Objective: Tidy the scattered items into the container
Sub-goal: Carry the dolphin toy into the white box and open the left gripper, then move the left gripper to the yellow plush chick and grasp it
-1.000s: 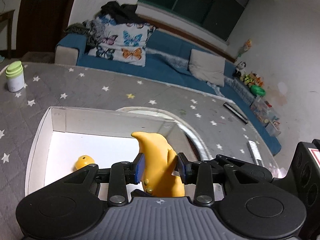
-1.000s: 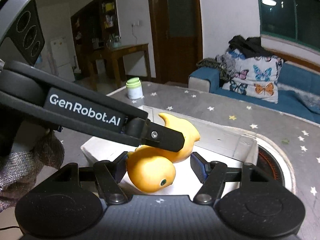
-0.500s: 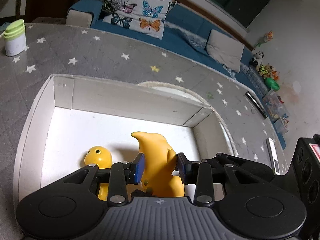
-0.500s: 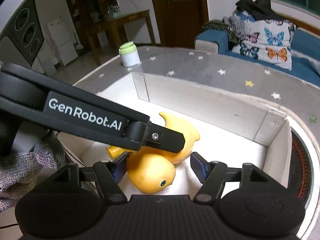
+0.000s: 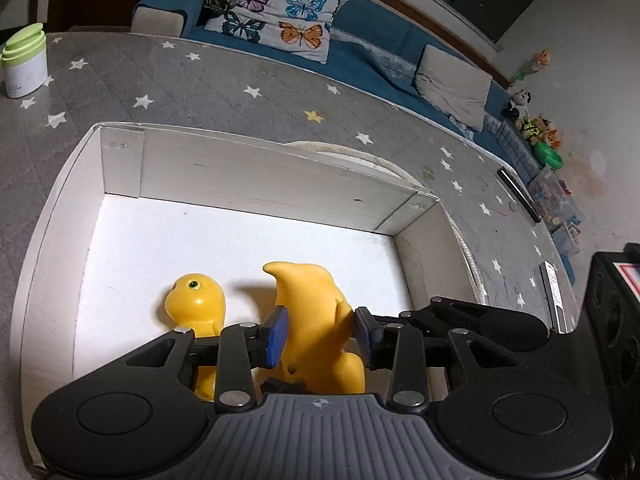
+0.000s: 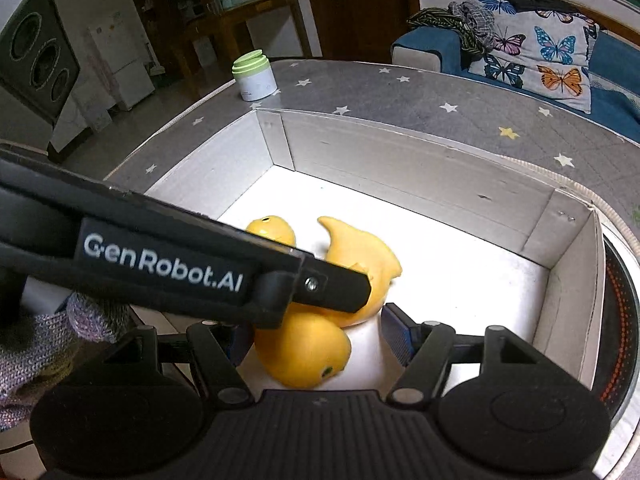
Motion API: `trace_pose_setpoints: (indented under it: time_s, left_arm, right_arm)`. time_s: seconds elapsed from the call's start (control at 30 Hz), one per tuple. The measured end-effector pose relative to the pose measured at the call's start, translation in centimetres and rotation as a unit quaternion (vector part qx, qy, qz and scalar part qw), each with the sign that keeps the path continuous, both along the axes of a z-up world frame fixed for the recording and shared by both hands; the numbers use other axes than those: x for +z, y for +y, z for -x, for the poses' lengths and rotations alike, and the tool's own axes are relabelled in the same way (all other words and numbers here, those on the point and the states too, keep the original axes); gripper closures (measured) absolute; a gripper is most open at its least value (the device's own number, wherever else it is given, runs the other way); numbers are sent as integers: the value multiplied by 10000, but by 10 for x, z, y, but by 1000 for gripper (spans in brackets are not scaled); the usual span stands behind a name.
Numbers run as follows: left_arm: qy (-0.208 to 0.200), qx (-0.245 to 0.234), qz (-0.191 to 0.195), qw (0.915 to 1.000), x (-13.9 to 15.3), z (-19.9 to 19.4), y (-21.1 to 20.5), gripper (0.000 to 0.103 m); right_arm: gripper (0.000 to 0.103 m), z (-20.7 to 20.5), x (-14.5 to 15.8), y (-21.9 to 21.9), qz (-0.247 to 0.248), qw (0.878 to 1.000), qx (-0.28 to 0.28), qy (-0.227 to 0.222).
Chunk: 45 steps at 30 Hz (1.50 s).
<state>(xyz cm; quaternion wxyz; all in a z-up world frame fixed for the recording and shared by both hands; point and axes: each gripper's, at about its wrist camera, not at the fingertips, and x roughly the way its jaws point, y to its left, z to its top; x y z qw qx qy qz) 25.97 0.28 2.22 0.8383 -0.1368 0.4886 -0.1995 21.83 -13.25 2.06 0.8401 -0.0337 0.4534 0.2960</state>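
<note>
Left claw [image 5: 316, 330] has sunk into the white box [image 5: 248, 178] — clamped on the yellow toy [image 5: 316, 312].
Right claw [image 6: 316, 338] gapes wide around it; bare floor upper right.

Yellow toy [image 5: 316, 320] between blue pads [image 5: 276, 336]; second yellow toy [image 5: 196, 304] left of them. White box [image 5: 256, 176] ahead, on grey star-patterned cloth [image 5: 200, 88]. Green-lidded white jar [image 5: 24, 64] far left. Butterfly-print cushion [image 5: 280, 28] beyond.

Dim room, bright box floor [image 5: 240, 248], fisheye warp
</note>
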Motion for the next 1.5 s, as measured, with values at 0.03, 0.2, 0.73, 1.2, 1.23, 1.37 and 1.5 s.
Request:
trace_pose_setpoints:
  time_s: [0.03, 0.2, 0.73, 1.2, 1.23, 1.37, 1.5]
  left_arm:
    - [-1, -7, 15, 10000, 0, 1, 0, 64]
    - [-51, -15, 32, 10000, 2, 3, -1, 64]
    - [-788, 12, 75, 9969, 43, 52, 6, 64]
    - [-1343, 75, -7, 9909, 47, 133, 11, 64]
    - [-1333, 91, 7, 9910, 45, 138, 13, 64]
    - [-1292, 249, -38, 9913, 35, 154, 21, 64]
    - [-1211, 394, 40, 9919, 25, 167, 30, 64]
  right_arm:
    - [34, 0, 0, 0, 6, 10000, -9, 14]
    - [34, -4, -1, 0, 33, 10000, -22, 52]
    - [32, 34, 32, -15, -140, 9966, -264, -772]
    - [20, 131, 48, -27, -93, 9830, -451, -1776]
    - [20, 137, 46, -26, -66, 9826, -447, -1801]
    - [19, 154, 35, -22, -72, 9837, -400, -1754]
    - [19, 167, 25, -15, -96, 9848, -316, -1703]
